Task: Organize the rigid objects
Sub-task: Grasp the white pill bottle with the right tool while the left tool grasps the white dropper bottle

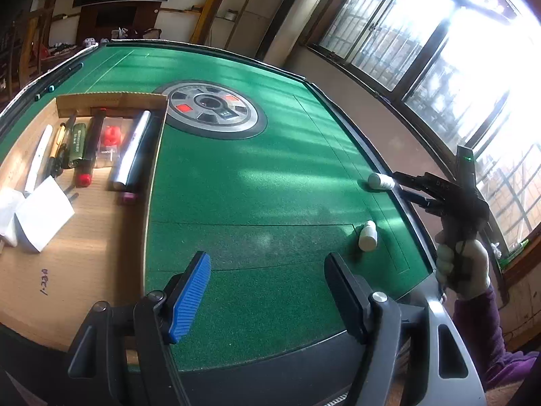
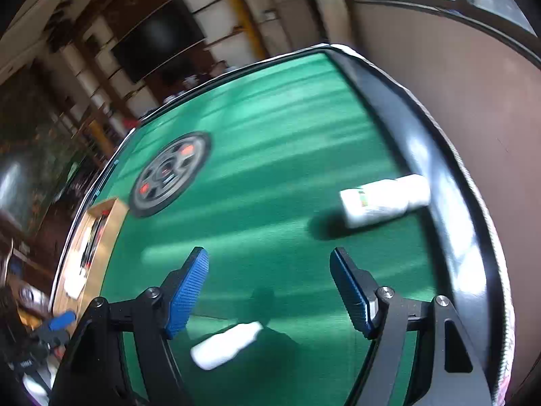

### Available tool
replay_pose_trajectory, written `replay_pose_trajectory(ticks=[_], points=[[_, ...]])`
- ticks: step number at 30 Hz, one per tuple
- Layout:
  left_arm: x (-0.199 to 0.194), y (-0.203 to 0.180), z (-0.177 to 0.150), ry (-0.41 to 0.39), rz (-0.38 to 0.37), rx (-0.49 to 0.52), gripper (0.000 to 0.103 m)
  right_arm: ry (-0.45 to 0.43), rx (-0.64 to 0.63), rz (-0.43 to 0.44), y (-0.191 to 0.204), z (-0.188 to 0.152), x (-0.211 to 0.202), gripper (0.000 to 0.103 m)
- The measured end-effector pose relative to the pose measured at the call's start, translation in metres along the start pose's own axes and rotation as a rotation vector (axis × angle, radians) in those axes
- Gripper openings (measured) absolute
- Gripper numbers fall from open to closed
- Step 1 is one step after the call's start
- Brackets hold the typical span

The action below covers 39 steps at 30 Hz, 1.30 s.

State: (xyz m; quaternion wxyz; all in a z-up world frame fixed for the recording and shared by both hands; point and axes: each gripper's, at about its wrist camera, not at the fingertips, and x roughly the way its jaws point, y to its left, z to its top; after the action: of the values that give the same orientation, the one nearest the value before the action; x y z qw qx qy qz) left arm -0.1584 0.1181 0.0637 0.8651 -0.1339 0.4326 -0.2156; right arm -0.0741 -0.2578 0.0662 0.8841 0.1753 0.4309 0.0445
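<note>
Two white bottles sit near the right rim of a green table (image 1: 257, 176): one lying on its side (image 1: 381, 181) against the rim, one upright (image 1: 368, 235) nearer the camera. Only the left wrist view shows the cardboard tray (image 1: 101, 223) at the table's left, lined with pens, markers and a silver tube (image 1: 131, 150), and a gloved hand (image 1: 461, 265) holding the right gripper (image 1: 404, 187), its tips just beside the lying bottle. The right wrist view alone shows that bottle's label (image 2: 363, 199) and the fingers spread wide, holding nothing. The left gripper (image 1: 267, 297) hovers with fingers spread, also empty. Bare felt stretches between tray and bottles around a round centre panel (image 1: 209, 110).
</note>
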Motion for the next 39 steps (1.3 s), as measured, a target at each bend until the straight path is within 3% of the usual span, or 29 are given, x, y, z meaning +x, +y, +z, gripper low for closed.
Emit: replay_pose_trajectory(ticks=[3,7,10,14,16,17,20,28,31,36,39], points=[[0.002,-0.002,-0.002,0.007,-0.014,0.005,0.073,0.005,0.152,-0.036,-0.045,0.011,0.0,0.074],[-0.002,-0.005,-0.005,0.006,-0.009,0.015,0.073,0.006,0.243,-0.056,-0.064,0.026,0.012,0.074],[-0.005,-0.006,-0.006,0.001,0.009,0.019,0.073,0.007,0.247,-0.081,-0.06,0.04,0.029,0.074],[-0.005,-0.015,-0.004,0.004,0.031,0.047,0.073,0.025,0.158,-0.202,-0.042,0.051,0.056,0.073],[-0.001,-0.025,0.001,0.008,0.033,0.074,0.073,0.036,0.126,-0.239,-0.038,0.051,0.069,0.058],[0.001,-0.031,0.003,0.012,0.031,0.089,0.073,0.046,0.121,-0.254,-0.037,0.049,0.074,0.041],[0.016,-0.055,0.011,0.026,0.016,0.149,0.073,0.028,0.099,-0.22,-0.033,0.043,0.075,0.034],[0.087,-0.131,0.012,0.143,-0.008,0.346,0.073,-0.062,0.16,-0.034,-0.052,0.029,0.068,0.034],[0.106,-0.147,0.01,0.169,0.003,0.387,0.073,-0.067,0.125,-0.061,-0.046,0.028,0.068,0.034],[0.132,-0.159,0.01,0.192,0.074,0.406,0.073,-0.064,0.055,-0.097,-0.032,0.026,0.07,0.047],[0.144,-0.167,0.01,0.196,0.091,0.436,0.073,-0.061,0.047,-0.095,-0.031,0.025,0.07,0.05]])
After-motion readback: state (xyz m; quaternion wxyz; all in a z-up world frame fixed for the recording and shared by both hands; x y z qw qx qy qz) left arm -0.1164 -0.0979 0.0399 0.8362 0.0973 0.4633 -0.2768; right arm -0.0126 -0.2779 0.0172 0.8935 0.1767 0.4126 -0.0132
